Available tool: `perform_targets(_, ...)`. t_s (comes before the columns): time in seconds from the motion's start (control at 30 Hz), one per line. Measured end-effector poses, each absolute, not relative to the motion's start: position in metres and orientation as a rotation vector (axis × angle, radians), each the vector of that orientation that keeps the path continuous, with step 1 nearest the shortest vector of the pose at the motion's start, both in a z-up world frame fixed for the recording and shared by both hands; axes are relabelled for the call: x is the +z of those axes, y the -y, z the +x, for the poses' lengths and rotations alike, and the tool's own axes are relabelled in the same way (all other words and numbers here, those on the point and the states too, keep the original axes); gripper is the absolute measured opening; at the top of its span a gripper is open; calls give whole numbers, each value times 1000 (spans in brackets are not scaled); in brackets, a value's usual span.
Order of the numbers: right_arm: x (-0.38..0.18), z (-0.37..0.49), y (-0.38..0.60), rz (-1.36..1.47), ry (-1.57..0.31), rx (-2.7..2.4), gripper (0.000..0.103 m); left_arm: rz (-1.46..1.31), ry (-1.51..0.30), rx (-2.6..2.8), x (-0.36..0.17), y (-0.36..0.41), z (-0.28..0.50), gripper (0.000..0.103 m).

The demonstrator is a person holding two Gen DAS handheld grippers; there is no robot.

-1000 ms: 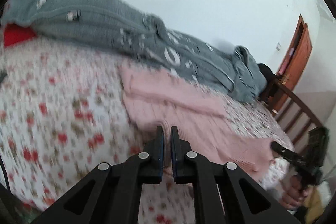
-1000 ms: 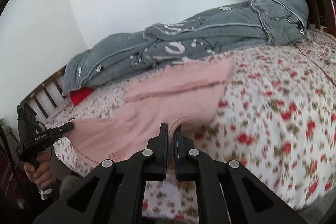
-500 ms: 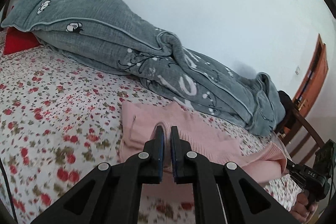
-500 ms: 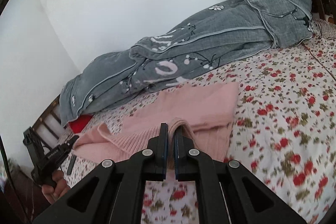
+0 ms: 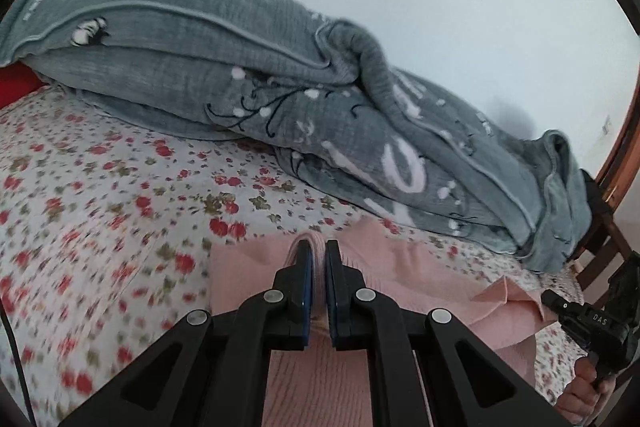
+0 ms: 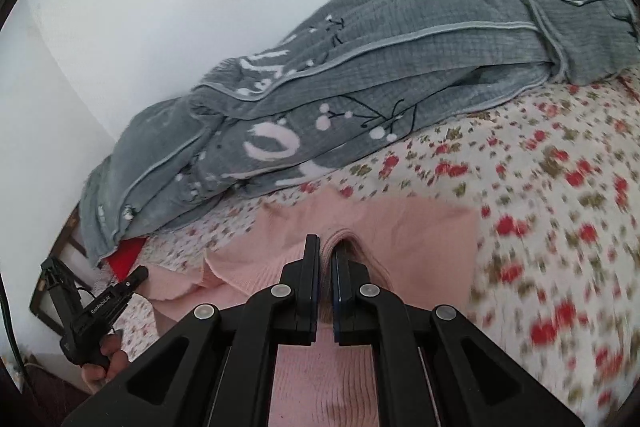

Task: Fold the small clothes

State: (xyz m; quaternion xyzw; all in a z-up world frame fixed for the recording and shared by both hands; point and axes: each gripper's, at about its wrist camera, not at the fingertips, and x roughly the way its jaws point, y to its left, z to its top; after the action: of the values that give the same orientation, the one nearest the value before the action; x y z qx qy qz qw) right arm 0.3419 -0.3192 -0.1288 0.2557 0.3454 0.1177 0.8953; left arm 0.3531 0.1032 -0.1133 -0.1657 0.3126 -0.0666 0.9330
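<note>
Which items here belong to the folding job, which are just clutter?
In the job:
pink sweater
left claw, shut on it
right claw, shut on it

Just lying about:
grey quilt
red cushion
floral bedsheet

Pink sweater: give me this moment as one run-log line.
phase: mid-fold | left gripper: shut on pink sweater | right gripper: shut on pink sweater | surface: floral bedsheet | beyond: grey quilt
</note>
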Motion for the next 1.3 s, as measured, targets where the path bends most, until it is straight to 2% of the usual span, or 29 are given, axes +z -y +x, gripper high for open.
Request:
perform_targets(0.1, -152, 378, 320, 519, -786, 220, 7, -315, -697, -120, -128, -102, 386, 10)
perform_targets(0.17, -170, 397, 323, 504, -826, 175, 9, -337, -705, -148, -136, -106, 399, 18)
perform_targets(0.23, -180, 406, 326, 486, -849, 139, 15, -393, -684, -178, -142, -117, 405, 47)
perform_targets(0.3, -186, 405, 332, 494, -816, 120, 28, -419, -670, -179, -147, -124, 406, 49)
perform_targets(0.37, -189, 401, 334, 483, -783, 124, 36, -429, -676, -193, -158, -126, 408, 51)
perform_targets(0.57, -200, 407, 320, 397, -806, 166, 36, -359, -815, -227, -186, -109, 433, 49)
perform_targets(0.7, -207, 411, 313, 356, -840, 140, 34, -281, -800, -200, -186, -98, 432, 46)
perform_targets(0.77, -207, 410, 311, 341, -831, 131, 28, -273, -808, -181, -188, -98, 433, 41)
perform_targets(0.87, -209, 411, 311, 348, -832, 136, 9, -309, -822, -155, -192, -105, 435, 25)
perform_targets(0.93, -208, 407, 318, 386, -806, 152, 6, -365, -813, -177, -193, -114, 435, 15)
perform_targets(0.97, -206, 404, 322, 413, -782, 161, 6, -387, -803, -192, -193, -117, 435, 13)
perform_targets(1.07, -198, 395, 332, 479, -706, 163, 5, -458, -782, -203, -193, -127, 433, 12)
perform_targets(1.3, -206, 404, 331, 469, -774, 118, 5, -470, -807, -158, -198, -128, 436, 12)
